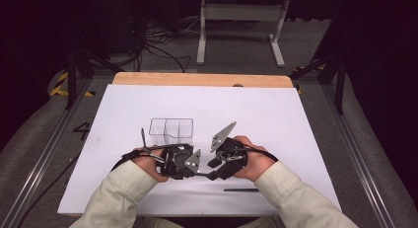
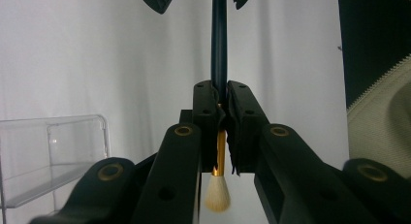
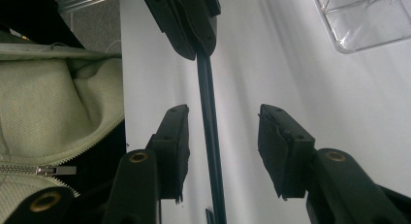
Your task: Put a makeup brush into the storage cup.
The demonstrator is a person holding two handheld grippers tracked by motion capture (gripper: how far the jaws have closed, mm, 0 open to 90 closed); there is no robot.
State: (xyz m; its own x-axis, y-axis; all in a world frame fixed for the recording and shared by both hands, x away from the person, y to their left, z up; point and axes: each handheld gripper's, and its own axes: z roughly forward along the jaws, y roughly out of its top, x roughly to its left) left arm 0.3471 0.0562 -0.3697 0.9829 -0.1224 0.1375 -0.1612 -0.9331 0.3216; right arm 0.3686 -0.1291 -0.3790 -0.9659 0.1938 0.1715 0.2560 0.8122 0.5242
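A brush with a dark handle (image 2: pixel 219 40), a gold ferrule and pale bristles (image 2: pixel 216 195) is clamped at the ferrule by my left gripper (image 2: pixel 222 95), which is shut on it. The handle (image 3: pixel 209 127) runs away from the left gripper (image 3: pixel 186 20) and passes between the spread jaws of my right gripper (image 3: pixel 223 132), which is open and not touching it. In the high view the left gripper (image 1: pixel 190 168) and the right gripper (image 1: pixel 213 170) face each other tip to tip, low over the white table near its front.
A clear plastic organiser (image 1: pixel 171 128) with compartments stands just beyond the hands. A thin dark stick (image 1: pixel 241 190) lies on the white sheet (image 1: pixel 276 119) near the front edge. Another thin dark item (image 1: pixel 143 137) sits by the organiser's left side. A pale sleeve (image 3: pixel 53 112) is close.
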